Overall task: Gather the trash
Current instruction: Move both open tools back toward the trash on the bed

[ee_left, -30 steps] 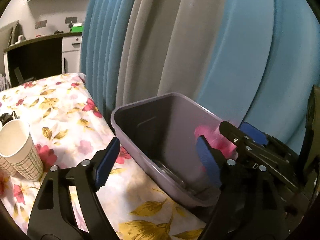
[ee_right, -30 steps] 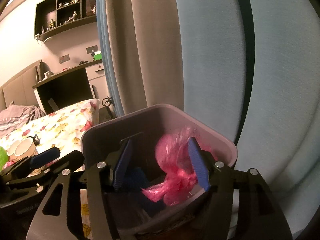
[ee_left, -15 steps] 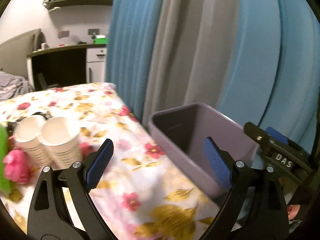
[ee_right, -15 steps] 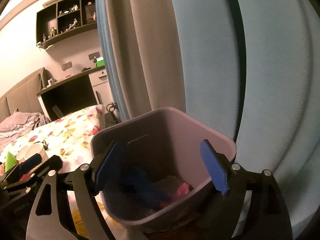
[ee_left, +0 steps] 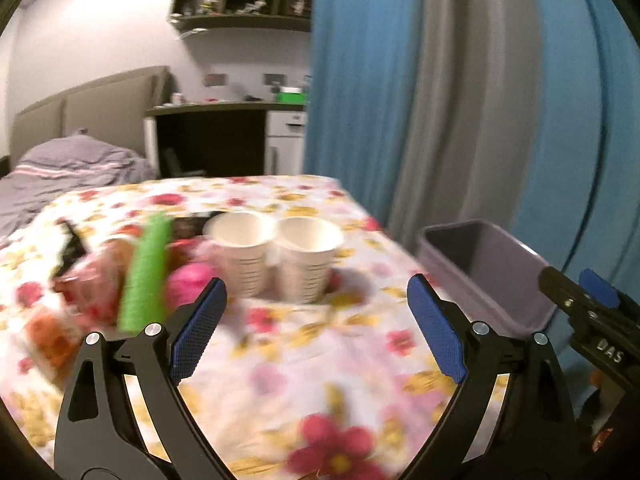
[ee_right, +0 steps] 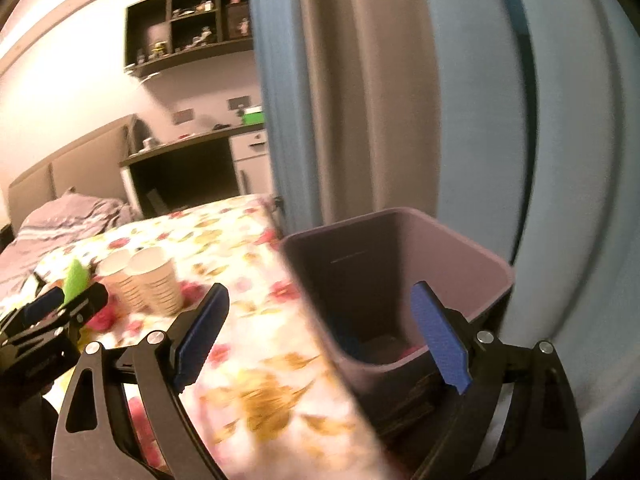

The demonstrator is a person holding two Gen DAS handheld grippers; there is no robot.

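So the table (ee_left: 320, 360) has two cups (ee_left: 276, 256) side by side, touching, near its middle. Left of them there's a heap of trash (ee_left: 132, 280), right up against the left cup. The bin (ee_left: 488, 272) sits off the table's right edge, with something lying in its bottom. Curtains (ee_left: 440, 100) hang behind the bin; a desk (ee_left: 216, 140) and a bed (ee_left: 68, 168) sit behind the table.

A grey plastic bin (ee_right: 400, 280) stands open beside the edge of the flowered table, a scrap of pink trash (ee_right: 412, 349) at its bottom. On the table, two white paper cups (ee_left: 272, 256) stand upright, touching, beside a blurred pink ball (ee_left: 190, 280), green roll (ee_left: 146, 276) and wrappers (ee_left: 80, 292).
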